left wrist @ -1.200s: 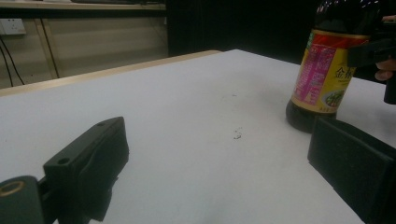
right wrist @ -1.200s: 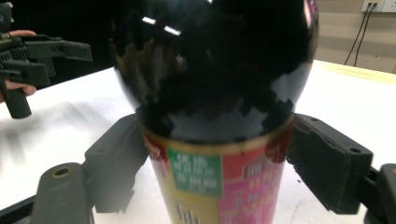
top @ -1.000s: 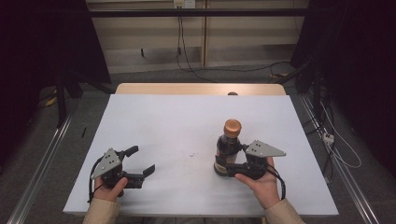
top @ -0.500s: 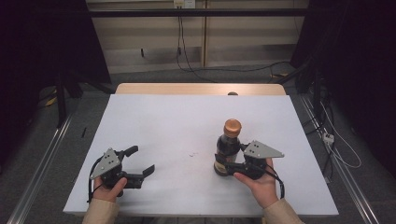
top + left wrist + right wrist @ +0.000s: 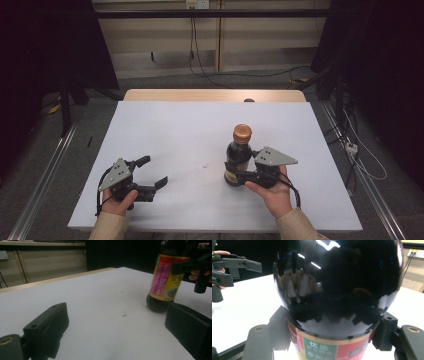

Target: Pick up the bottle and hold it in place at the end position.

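Right tool [image 5: 235,175] clamps bottle [image 5: 239,155], label partly hidden; left tool [image 5: 152,172] open, empty.

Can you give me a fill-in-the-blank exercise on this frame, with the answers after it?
1. The right gripper is shut on the dark ____, at its labelled body.
2. The bottle stands upright on the white table and its cap is ____ in colour.
3. The left gripper rests near the table's front edge with its jaws ____ and nothing between them.
4. In the left gripper view, the bottle's label is mainly yellow and ____.

Missing words: bottle; brown; open; pink
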